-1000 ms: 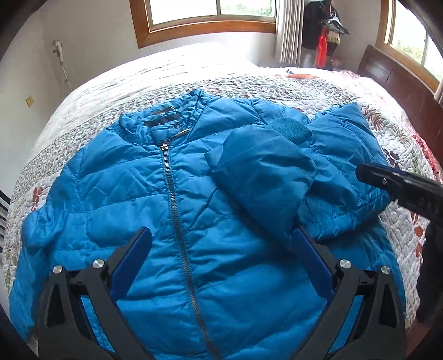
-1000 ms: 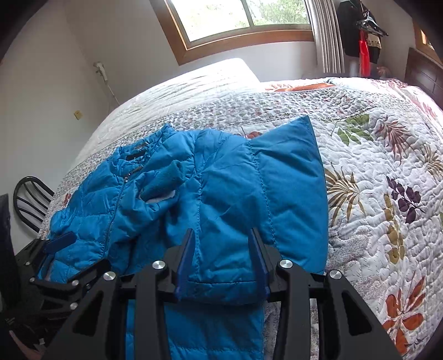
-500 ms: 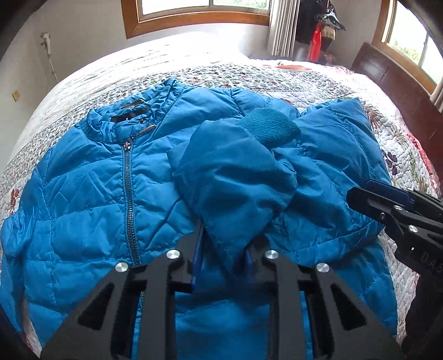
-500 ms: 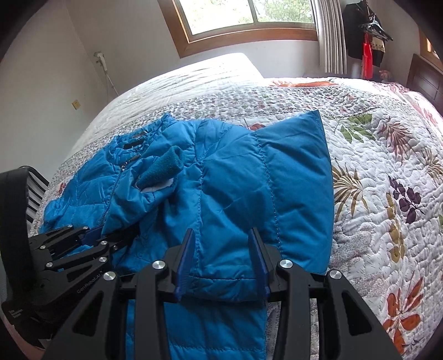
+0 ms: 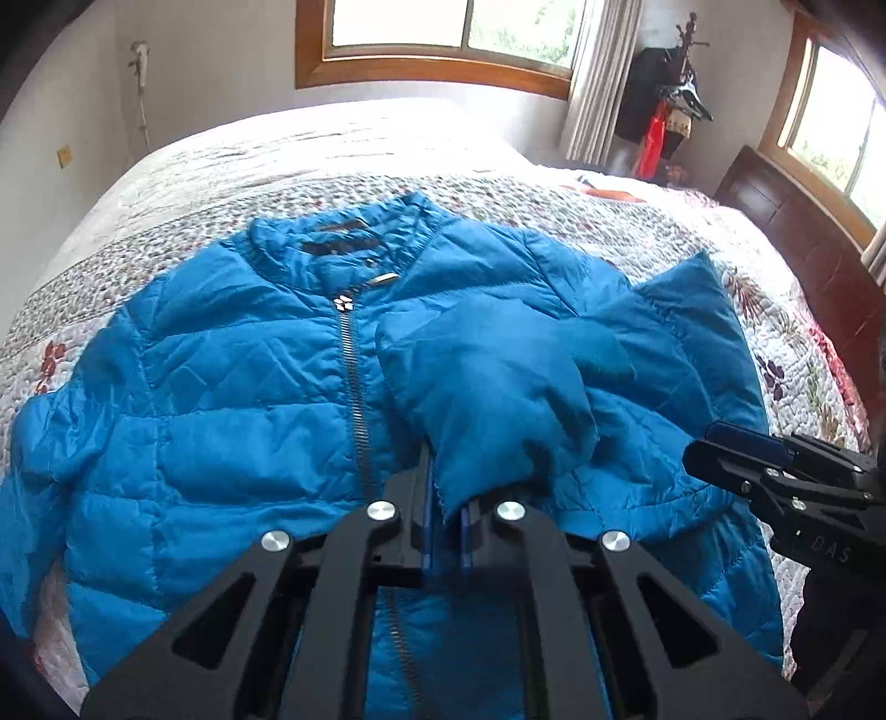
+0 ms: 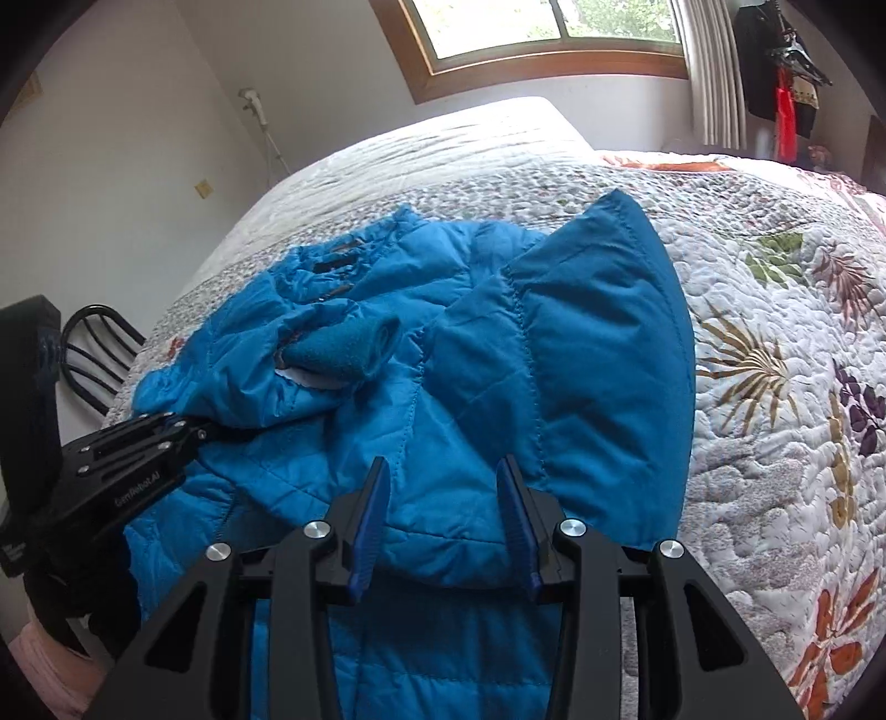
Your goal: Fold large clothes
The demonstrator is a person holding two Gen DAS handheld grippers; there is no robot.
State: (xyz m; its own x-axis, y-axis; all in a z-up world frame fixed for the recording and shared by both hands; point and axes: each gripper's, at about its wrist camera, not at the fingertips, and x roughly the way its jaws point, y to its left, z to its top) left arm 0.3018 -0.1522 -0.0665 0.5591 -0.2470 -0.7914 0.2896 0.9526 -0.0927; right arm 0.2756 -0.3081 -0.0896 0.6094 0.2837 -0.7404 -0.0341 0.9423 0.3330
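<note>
Blue quilted puffer jacket [image 5: 232, 421] front-up on bed, zip closed.
White floral quilted bedspread [image 6: 775, 343] covers the bed; wood-framed windows [image 5: 437, 61], dark headboard [image 5: 803, 243], black chair [image 6: 94, 354] alongside. Left claw [image 5: 446, 531] pinched shut on folded-in blue sleeve [image 5: 487, 399]. Right claw [image 6: 443, 526] parted, pads either side of the jacket's folded edge, not clamped.

- Daylight via windows [image 5: 443, 27], bright; far bed [image 5: 332, 127] overexposed.
- Fisheye bend + dark vignette at corners, both views.
- Slight motion blur on sleeve [image 5: 487, 387].
</note>
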